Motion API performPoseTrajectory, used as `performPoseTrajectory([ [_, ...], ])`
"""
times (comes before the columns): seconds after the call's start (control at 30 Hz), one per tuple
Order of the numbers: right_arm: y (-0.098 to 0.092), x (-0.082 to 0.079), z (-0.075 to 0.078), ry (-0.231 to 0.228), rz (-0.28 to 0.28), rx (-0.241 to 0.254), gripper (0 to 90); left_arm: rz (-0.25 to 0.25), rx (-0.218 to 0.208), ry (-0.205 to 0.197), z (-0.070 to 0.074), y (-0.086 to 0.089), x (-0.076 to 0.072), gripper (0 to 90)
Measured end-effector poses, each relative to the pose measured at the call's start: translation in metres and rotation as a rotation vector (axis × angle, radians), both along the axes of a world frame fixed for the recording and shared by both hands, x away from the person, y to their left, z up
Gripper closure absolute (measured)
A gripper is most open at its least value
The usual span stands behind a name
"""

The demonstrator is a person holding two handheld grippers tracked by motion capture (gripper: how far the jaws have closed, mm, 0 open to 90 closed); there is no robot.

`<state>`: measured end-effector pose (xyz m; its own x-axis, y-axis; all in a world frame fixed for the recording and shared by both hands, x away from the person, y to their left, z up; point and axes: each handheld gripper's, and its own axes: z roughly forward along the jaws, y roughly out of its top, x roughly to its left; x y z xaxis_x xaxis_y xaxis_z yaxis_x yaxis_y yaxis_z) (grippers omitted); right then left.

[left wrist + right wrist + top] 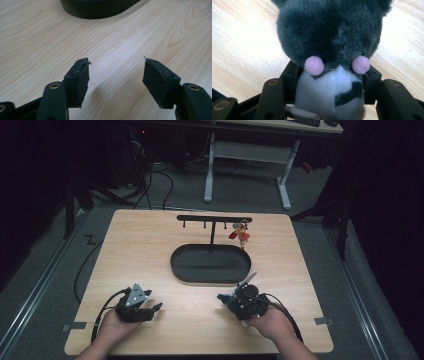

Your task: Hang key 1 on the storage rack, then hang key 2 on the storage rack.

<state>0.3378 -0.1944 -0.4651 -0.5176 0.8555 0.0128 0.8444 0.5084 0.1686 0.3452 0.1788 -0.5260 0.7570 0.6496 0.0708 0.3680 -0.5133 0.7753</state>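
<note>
Plush toy [329,62] clamped in right gripper [329,85] fingers above desk [150,250]. Left gripper [116,80] fingers apart, empty. Grasp done; placement at hook stand [214,218] or tray [180,270] remained.

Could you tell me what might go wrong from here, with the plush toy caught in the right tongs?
1. The right tongs squeeze only the soft body of the plush toy; the fur may give and it could slip.
2. The rack already carries a red keychain; reaching there could knock it.
3. The left tongs are open and hold nothing, so they offer no support.
</note>
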Motion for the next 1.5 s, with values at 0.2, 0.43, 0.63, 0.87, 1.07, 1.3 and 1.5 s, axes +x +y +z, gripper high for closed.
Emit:
performPoseTrajectory([
  [0.2,-0.003,0.004,0.014,-0.011,-0.02,0.022,46.6,0.001,0.008,-0.015,0.0,0.0,0.0,34.7],
  [0.43,-0.005,0.013,0.027,-0.015,-0.033,0.044,46.8,0.0,-0.007,-0.01,-0.001,0.005,0.001,34.4],
  [0.63,-0.007,0.024,0.043,-0.018,-0.039,0.043,46.9,-0.009,-0.007,-0.017,0.0,0.002,0.001,34.4],
  [0.87,-0.007,0.036,0.059,-0.019,-0.049,0.054,46.8,-0.008,-0.001,-0.021,0.001,0.004,0.0,34.2],
  [1.07,-0.005,0.045,0.067,-0.012,-0.057,0.056,46.9,-0.031,0.013,-0.014,-0.001,0.0,-0.001,34.5],
  [1.3,0.0,0.054,0.083,-0.01,-0.057,0.049,46.9,-0.036,0.028,-0.021,-0.001,0.001,-0.004,34.6],
  [1.5,0.003,0.063,0.099,-0.025,-0.056,0.048,46.9,-0.024,0.014,-0.02,0.001,0.001,-0.005,34.6],
])
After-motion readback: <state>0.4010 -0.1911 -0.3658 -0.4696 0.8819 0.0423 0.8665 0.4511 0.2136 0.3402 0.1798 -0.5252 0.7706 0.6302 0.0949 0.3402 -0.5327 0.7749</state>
